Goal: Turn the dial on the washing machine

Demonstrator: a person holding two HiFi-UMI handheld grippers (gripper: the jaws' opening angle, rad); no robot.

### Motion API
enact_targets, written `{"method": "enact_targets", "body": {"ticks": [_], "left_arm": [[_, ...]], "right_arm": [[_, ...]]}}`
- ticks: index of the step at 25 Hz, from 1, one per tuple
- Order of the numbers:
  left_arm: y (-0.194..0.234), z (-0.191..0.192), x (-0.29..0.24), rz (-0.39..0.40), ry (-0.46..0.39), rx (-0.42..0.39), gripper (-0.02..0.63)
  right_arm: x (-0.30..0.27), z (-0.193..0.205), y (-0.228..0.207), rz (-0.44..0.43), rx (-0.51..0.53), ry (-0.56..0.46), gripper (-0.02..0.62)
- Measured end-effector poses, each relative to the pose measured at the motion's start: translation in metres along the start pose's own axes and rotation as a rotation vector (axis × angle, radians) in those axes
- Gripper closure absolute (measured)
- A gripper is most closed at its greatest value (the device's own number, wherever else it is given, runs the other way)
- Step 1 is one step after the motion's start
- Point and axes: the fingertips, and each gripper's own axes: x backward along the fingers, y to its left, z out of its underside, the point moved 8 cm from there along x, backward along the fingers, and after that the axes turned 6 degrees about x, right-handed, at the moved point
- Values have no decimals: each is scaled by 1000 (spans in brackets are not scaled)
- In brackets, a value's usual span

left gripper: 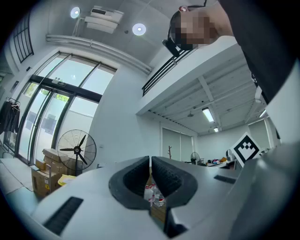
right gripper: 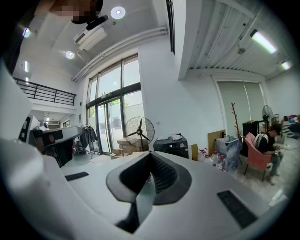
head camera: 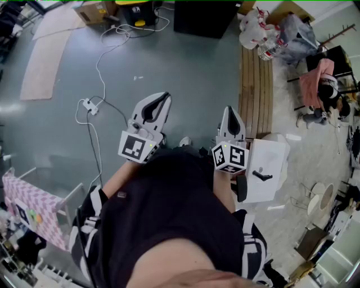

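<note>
Both grippers are held close to my body and point out over the grey floor. My left gripper is shut with nothing between its jaws; in the left gripper view it shows only a thin slit. The jaws of my right gripper are also shut and empty, and they meet in the right gripper view. A dark box-shaped machine stands far off by the wall, past the right gripper's tips. It may be the dark box at the top of the head view. No dial can be made out from here.
A wooden bench runs ahead on the right, with bagged bottles at its far end. A white cable and power strip lie on the floor at left. A white box sits by my right side. A person sits far right. A standing fan is near the windows.
</note>
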Motion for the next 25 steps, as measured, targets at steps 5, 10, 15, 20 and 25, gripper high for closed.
{"method": "enact_targets", "body": {"ticks": [5, 10, 15, 20, 25], "left_arm": [[3, 2, -2, 4, 3, 11, 572], [12, -1, 1, 5, 0, 15, 572], [24, -7, 3, 13, -5, 5, 572], [45, -5, 9, 38, 0, 16, 572], [64, 0, -14, 44, 12, 27, 572]], "right_arm": [[-3, 1, 1, -2, 3, -2, 572], [-8, -5, 9, -1, -18, -45, 568], [-19, -9, 19, -8, -13, -49, 463], [-32, -5, 38, 5, -17, -49, 463], [-66, -8, 34, 2, -27, -37, 462]]}}
